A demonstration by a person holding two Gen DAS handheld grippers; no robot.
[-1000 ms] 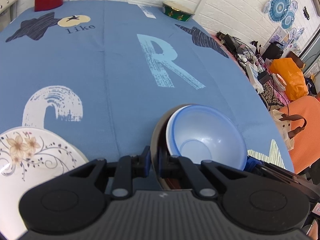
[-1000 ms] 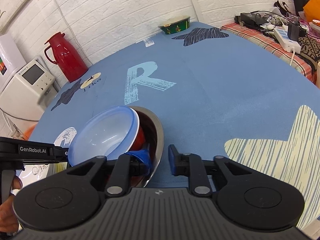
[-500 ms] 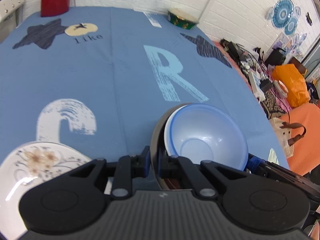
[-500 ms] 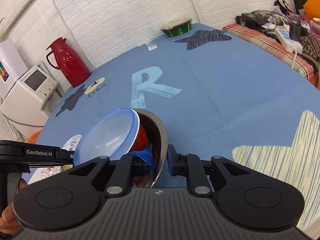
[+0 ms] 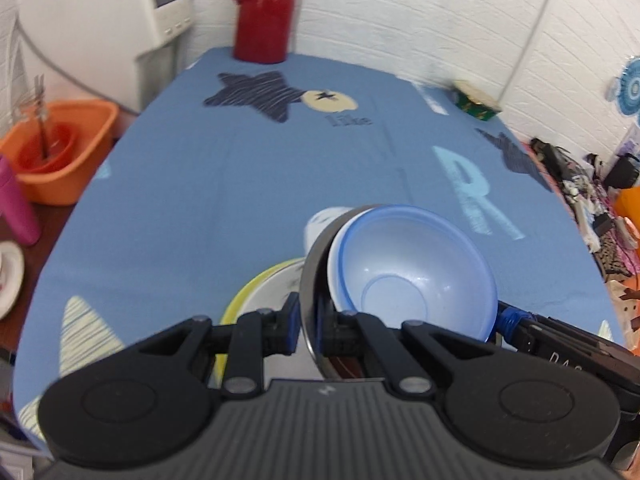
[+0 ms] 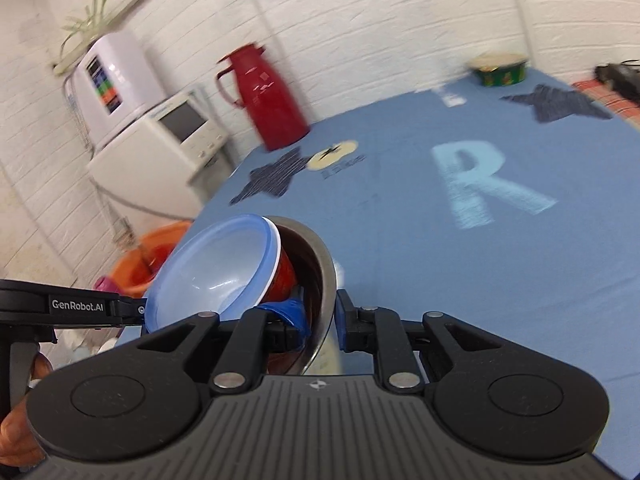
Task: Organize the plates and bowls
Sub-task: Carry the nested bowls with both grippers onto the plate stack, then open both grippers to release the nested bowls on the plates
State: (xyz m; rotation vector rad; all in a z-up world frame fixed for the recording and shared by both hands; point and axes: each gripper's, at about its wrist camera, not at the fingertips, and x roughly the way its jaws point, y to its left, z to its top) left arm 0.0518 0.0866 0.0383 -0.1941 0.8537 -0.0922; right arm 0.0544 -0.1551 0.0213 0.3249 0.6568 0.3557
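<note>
From my remote seat, white painted brick walls close in a table under a blue cloth printed with stars and a pale letter R. A red thermos stands at its far edge, beside a white appliance topped by a potted plant.

The tablecloth is mid blue, printed with a pale blue letter R, 2 dark navy striped stars, a cream disc and cream striped shapes at its near left edge. The nested bowls run from a translucent pale blue bowl with a darker blue rim, through a red bowl, to a shiny steel bowl; beneath them lies a white plate rimmed in yellow. At the far side stand a glossy red flask and a green patterned bowl; an orange tub sits at the left.
</note>
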